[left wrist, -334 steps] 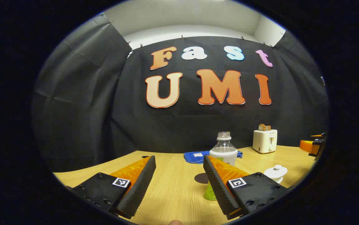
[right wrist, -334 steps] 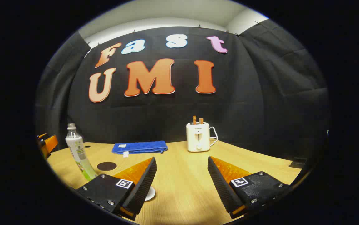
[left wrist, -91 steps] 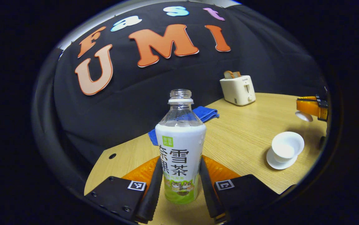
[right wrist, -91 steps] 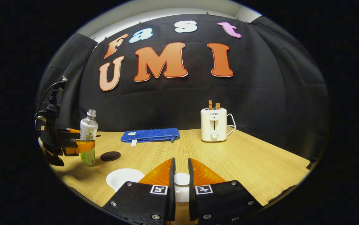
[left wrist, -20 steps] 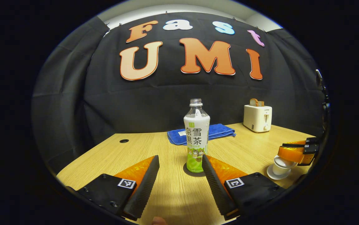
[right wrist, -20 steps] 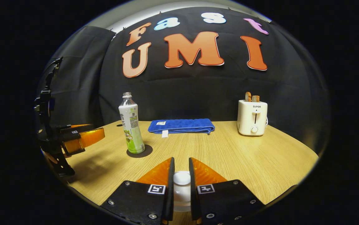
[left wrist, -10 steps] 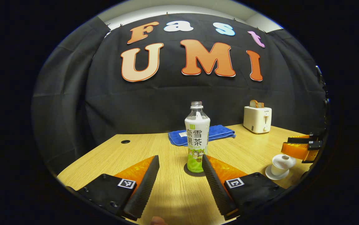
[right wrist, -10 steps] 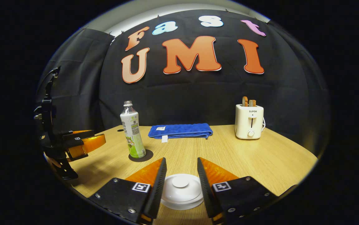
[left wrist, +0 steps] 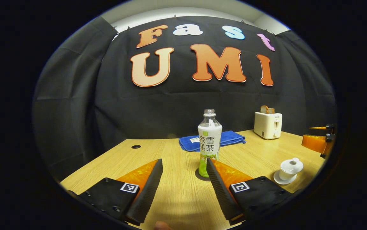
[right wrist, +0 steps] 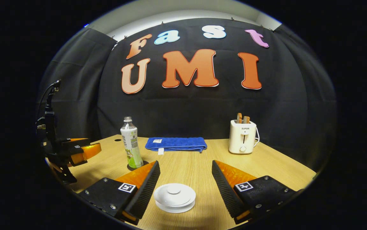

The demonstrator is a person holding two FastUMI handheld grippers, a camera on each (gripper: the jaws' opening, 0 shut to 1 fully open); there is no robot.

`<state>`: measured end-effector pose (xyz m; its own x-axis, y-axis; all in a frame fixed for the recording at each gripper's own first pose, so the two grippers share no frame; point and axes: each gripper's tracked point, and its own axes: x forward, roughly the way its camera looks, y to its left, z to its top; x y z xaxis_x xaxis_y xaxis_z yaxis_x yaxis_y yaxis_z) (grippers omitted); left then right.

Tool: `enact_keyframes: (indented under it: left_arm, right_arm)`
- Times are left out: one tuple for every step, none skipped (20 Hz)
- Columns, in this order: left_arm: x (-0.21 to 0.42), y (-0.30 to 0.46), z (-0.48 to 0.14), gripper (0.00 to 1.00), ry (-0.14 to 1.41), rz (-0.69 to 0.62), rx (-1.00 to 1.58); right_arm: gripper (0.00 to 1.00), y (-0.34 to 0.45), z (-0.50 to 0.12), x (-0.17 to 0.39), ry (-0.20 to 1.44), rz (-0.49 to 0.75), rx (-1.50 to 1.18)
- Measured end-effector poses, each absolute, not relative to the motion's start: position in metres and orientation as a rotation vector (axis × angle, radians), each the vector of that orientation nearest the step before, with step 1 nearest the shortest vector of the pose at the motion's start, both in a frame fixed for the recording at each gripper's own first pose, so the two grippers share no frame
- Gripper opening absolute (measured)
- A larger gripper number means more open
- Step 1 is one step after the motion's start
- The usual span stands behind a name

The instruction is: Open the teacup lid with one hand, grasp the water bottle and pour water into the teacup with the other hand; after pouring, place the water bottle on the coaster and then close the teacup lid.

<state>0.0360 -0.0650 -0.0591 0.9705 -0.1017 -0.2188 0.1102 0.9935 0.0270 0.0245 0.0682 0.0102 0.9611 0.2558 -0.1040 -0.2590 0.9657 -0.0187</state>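
The uncapped water bottle (left wrist: pixel 209 142) stands upright on the dark round coaster (left wrist: pixel 198 174); the right gripper view has the bottle (right wrist: pixel 131 147) and coaster (right wrist: pixel 128 167) at the left. My left gripper (left wrist: pixel 183 163) is open, pulled back from the bottle, nothing between its fingers. The white teacup (left wrist: pixel 290 166) sits on its saucer with the lid on, at the right of the left gripper view. In the right gripper view the lidded teacup (right wrist: pixel 174 196) lies low between my open right gripper (right wrist: pixel 185 165) fingers, untouched. The left gripper (right wrist: pixel 84 150) also appears at the far left.
A folded blue towel (right wrist: pixel 175 143) lies at the back of the wooden table (right wrist: pixel 266 172), with a white toaster (right wrist: pixel 243 136) holding bread to its right. A small round hole (left wrist: pixel 136 146) is in the tabletop at back left. Black cloth walls close the booth.
My right gripper let go of the lid, opened wider and drew back from the teacup. The left gripper has also backed away from the bottle, which stays on the coaster.
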Motion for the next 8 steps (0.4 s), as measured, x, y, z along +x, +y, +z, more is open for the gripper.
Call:
enact_keyframes:
  left_arm:
    - [0.033,-0.063,-0.056,0.87,0.215,-0.104,0.038]
    - [0.032,-0.061,-0.055,0.87,0.21,-0.097,0.043]
    - [0.032,-0.058,-0.053,0.89,0.205,-0.08,0.058]
    - [0.032,-0.055,-0.051,0.87,0.198,-0.072,0.069]
    - [0.031,-0.053,-0.049,0.89,0.195,-0.071,0.069]
    - [0.029,-0.054,-0.048,0.87,0.195,-0.07,0.062]
    - [0.027,-0.053,-0.047,0.87,0.194,-0.06,0.057]
    - [0.026,-0.049,-0.045,0.92,0.191,-0.045,0.059]
  right_arm:
    - [0.97,0.065,0.011,0.024,0.1,0.249,-0.03]
    - [0.97,0.062,0.011,0.023,0.097,0.243,-0.026]
    - [0.97,0.061,0.011,0.022,0.097,0.239,-0.027]
    - [0.97,0.058,0.011,0.022,0.098,0.233,-0.03]
    - [0.97,0.055,0.01,0.022,0.098,0.228,-0.035]
    - [0.97,0.054,0.01,0.021,0.098,0.227,-0.039]
    - [0.97,0.055,0.009,0.019,0.101,0.236,-0.04]
    - [0.97,0.055,0.011,0.016,0.095,0.246,-0.041]
